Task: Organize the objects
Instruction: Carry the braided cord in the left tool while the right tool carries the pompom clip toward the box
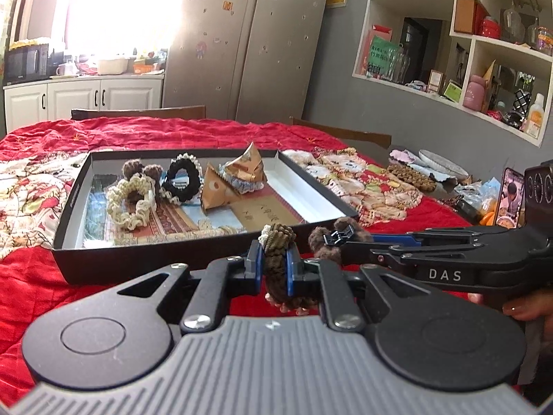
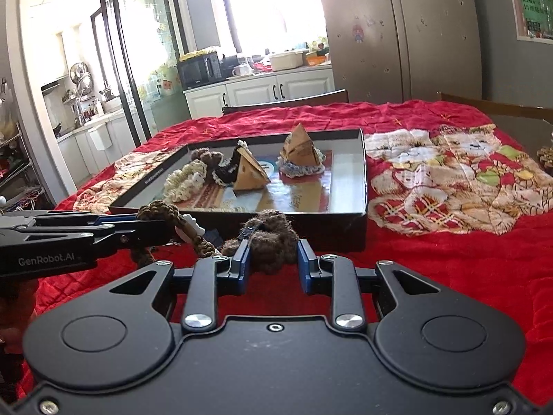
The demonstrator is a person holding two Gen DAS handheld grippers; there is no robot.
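My left gripper (image 1: 274, 261) is shut on an olive-brown braided hair tie (image 1: 278, 235), which it holds just off the red cloth in front of the black tray (image 1: 172, 256). From the right, my right gripper (image 1: 337, 238) reaches in, shut on a fuzzy brown hair tie (image 1: 319, 240) with a black clip part. In the right wrist view that fuzzy tie (image 2: 273, 233) sits between the right gripper's (image 2: 273, 256) blue pads, and the left gripper (image 2: 162, 223) holds the braided tie (image 2: 159, 209) at the left. Both hover near the tray's front wall (image 2: 328, 231).
The tray holds a cream scrunchie (image 1: 133, 204), a black scrunchie (image 1: 183, 176), a brown fuzzy piece (image 1: 133, 167) and two folded paper packets (image 1: 216, 188). A phone (image 1: 509, 197), a plate (image 1: 442, 166) and clutter sit at the right. A hand (image 1: 528, 306) grips the right tool.
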